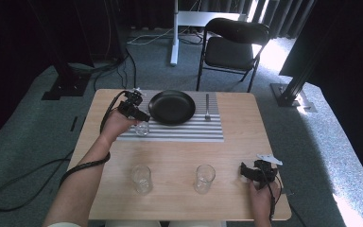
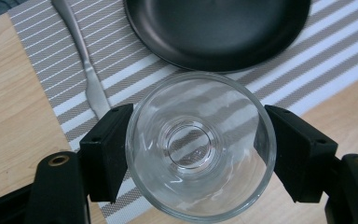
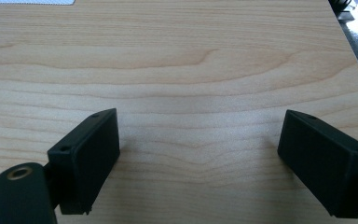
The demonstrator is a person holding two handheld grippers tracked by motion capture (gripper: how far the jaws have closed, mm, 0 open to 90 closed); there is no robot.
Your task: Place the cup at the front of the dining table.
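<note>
Three glasses stand on the table [image 1: 236, 137]: one [image 2: 200, 147], on the striped placemat [image 1: 179, 130] below one black plate [image 1: 172, 107], sits clamped between the left gripper's [image 1: 139, 119] jaws. The right gripper [image 3: 198, 161], lower right, gapes empty.

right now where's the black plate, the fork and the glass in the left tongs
black plate [image 1: 172, 107], high view, its centre
fork [image 1: 207, 107], high view, mid handle
glass [image 2: 200, 144], left gripper view, its base

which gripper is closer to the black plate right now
Left. The left gripper is on the striped placemat just beside the black plate, its jaws around a glass. The right gripper sits open near the table's near right corner, far from the plate.
</note>
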